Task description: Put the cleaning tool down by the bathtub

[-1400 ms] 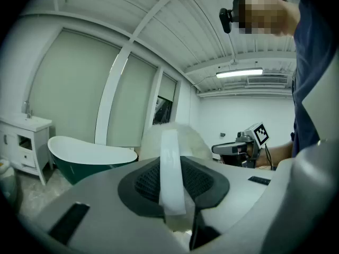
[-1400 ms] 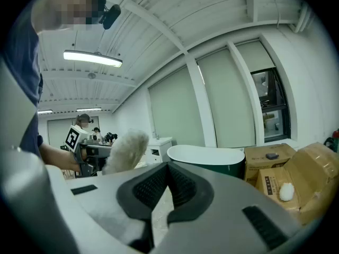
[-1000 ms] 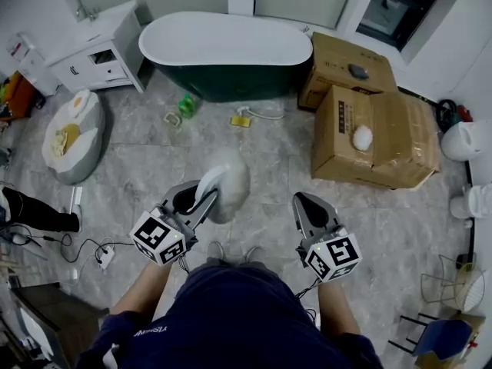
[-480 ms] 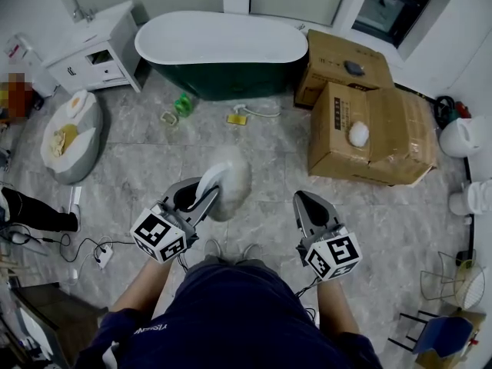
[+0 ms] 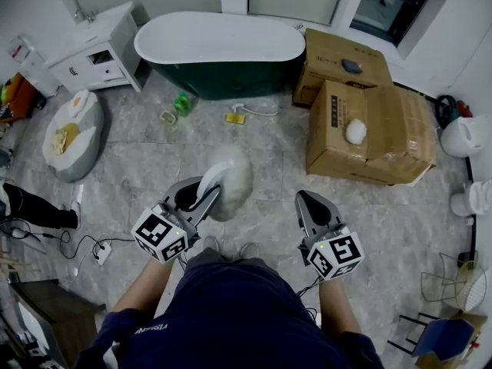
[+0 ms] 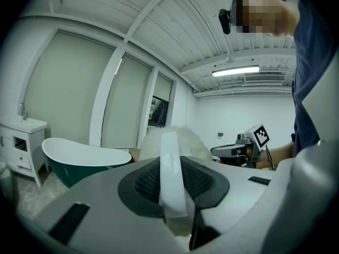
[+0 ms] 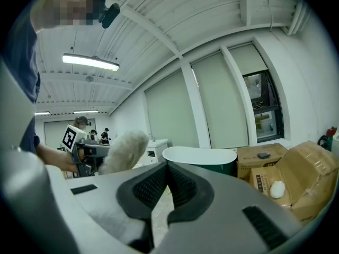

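Observation:
The cleaning tool is a fluffy white duster [image 5: 234, 177] on a flat white handle [image 6: 170, 179]. My left gripper [image 5: 197, 193] is shut on that handle, and the duster head sticks out forward over the floor. The dark green bathtub [image 5: 219, 41] with a white rim stands against the far wall, well ahead of both grippers. It also shows in the left gripper view [image 6: 79, 152] and the right gripper view [image 7: 201, 155]. My right gripper [image 5: 307, 202] is shut and holds nothing. It is level with the left gripper, to its right.
Large cardboard boxes [image 5: 369, 129] sit right of the tub, a white cabinet [image 5: 92, 48] to its left. A green bottle [image 5: 183, 104] and a yellow item with a hose [image 5: 234, 117] lie in front of the tub. A round cushion [image 5: 73, 133] and cables [image 5: 104, 254] lie at left.
The person has stepped slightly toward the tub, so the floor items have shifted a little in view. Both grippers keep their pose, the left still gripping the handle.

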The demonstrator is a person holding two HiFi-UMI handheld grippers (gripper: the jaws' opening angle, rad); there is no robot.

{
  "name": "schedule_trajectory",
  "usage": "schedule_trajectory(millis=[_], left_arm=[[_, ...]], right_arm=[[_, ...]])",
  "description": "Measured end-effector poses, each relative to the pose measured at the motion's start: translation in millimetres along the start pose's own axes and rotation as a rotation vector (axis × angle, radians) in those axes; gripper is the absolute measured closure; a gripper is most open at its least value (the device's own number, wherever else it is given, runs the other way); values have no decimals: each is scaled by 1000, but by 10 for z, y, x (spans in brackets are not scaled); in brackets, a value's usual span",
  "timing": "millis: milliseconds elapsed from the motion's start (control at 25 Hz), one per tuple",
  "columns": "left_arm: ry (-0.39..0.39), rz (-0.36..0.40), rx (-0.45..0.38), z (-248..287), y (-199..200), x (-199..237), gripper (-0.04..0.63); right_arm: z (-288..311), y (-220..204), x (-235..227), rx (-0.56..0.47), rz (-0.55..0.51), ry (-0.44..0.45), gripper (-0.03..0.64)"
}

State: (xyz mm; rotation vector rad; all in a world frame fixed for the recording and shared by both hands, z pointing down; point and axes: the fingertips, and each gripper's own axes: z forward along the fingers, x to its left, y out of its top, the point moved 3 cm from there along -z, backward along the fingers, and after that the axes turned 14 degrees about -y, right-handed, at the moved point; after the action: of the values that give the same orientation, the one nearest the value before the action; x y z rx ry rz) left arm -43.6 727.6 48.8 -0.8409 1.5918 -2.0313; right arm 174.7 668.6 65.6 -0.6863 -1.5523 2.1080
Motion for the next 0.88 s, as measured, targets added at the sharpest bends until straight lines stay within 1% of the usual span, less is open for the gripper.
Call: schedule_trajectory(millis=[400,680,880], left_arm=[[13,14,-7,118,73,6,486],[10,21,-15,316,126,172,486],[-3,15,-21,477,162,405,486]], right_arm=[[0,47,-154,-17,4,8,612],[154,97,-329,-20,5,0,612],[389,141,-410,-13,1,-5,612]])
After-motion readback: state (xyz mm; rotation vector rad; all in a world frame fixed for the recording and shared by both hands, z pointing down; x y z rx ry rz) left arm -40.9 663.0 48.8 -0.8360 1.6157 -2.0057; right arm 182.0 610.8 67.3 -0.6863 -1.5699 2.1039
